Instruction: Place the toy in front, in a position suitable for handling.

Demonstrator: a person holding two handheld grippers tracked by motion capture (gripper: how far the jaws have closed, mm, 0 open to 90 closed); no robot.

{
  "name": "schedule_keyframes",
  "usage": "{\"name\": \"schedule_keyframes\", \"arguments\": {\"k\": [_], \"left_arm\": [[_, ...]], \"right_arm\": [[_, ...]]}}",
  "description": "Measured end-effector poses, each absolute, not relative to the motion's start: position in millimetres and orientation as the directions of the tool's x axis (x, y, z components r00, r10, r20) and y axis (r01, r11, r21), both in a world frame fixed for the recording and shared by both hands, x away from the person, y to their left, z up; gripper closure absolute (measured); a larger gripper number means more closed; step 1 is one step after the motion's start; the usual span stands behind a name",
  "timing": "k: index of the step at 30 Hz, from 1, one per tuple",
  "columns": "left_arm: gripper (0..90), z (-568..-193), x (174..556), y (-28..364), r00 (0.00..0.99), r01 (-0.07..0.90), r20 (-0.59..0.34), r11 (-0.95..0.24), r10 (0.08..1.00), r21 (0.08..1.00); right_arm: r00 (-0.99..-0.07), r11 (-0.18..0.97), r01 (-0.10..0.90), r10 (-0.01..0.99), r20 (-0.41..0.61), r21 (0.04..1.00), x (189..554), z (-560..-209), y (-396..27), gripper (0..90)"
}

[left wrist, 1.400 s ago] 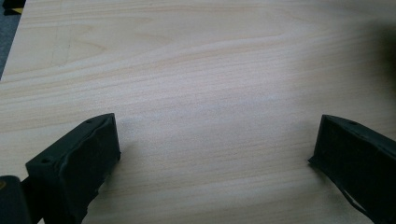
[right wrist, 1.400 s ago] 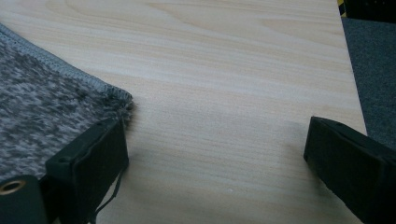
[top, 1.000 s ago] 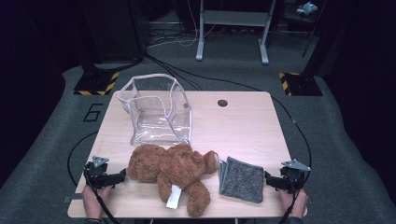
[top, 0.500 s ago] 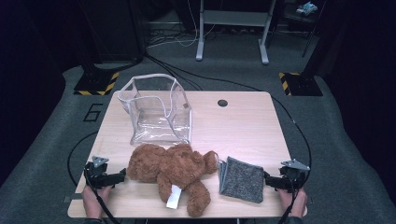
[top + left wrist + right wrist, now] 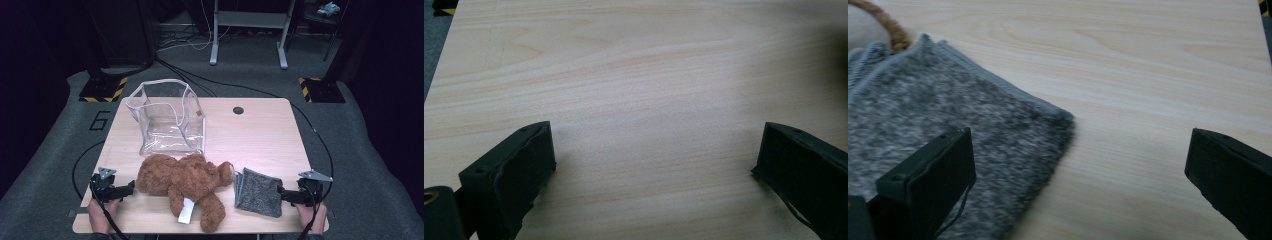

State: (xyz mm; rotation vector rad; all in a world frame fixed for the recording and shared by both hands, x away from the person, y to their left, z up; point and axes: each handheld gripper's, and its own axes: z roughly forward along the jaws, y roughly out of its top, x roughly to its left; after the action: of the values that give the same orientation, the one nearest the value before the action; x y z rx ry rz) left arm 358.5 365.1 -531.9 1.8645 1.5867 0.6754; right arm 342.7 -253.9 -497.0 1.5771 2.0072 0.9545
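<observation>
Worktop (image 5: 260, 135), pale wood, I'm at the near edge with a gripper in each hand. Clear soft plastic bag (image 5: 167, 117) stands open-topped at the back left, walls slumped, nothing in it that I can tell. Brown teddy bear (image 5: 187, 182) lies flat at near centre, white tag on it; soft, light, bulky, would squash in a grip, so best to take a limb or the ear. Grey knitted cloth (image 5: 257, 192), folded, lies just right of the bear, touching its arm, near the front right corner. That's the thing closest to my right gripper (image 5: 286, 196). Cloth looks limp and light, no slip risk, but it will unfold and drape if lifted by one layer. My guess: pinch the whole folded stack at the near right corner, where the edge sits free on bare wood.

Right gripper (image 5: 1080, 165): jaws just been opening, now spread wide, nothing pressed; one jaw over the cloth, the other over bare wood. Left gripper (image 5: 131, 188) at the near left, beside the bear's head, jaws (image 5: 651, 165) also released, bare worktop between them.
</observation>
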Motion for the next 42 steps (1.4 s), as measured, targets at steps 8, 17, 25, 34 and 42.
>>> {"name": "schedule_keyframes", "arguments": {"k": [8, 17, 25, 34, 42], "left_arm": [[2.0, -532, 359, 365, 0.159, 0.687, 0.003, -0.113, 0.987, 0.718], [2.8, -532, 358, 365, 0.159, 0.682, 0.008, -0.116, 0.987, 0.722], [2.8, -532, 358, 365, 0.159, 0.682, 0.008, -0.115, 0.987, 0.722], [3.4, -532, 358, 365, 0.160, 0.683, 0.005, -0.114, 0.987, 0.722], [3.4, -532, 358, 365, 0.160, 0.683, 0.006, -0.115, 0.987, 0.721]], "right_arm": [[-0.373, 0.192, 0.671, 0.922, 0.102, 0.716, 337, -493, -216, 0.0], [-0.463, 0.290, 0.696, 0.881, 0.102, 0.657, 342, -511, -179, 0.0], [-0.495, 0.331, 0.688, 0.865, 0.084, 0.646, 344, -518, -170, 0.0], [-0.506, 0.364, 0.681, 0.861, 0.050, 0.635, 343, -518, -169, 3.8], [-0.475, 0.330, 0.699, 0.877, 0.067, 0.634, 341, -512, -173, 27.4]]}}
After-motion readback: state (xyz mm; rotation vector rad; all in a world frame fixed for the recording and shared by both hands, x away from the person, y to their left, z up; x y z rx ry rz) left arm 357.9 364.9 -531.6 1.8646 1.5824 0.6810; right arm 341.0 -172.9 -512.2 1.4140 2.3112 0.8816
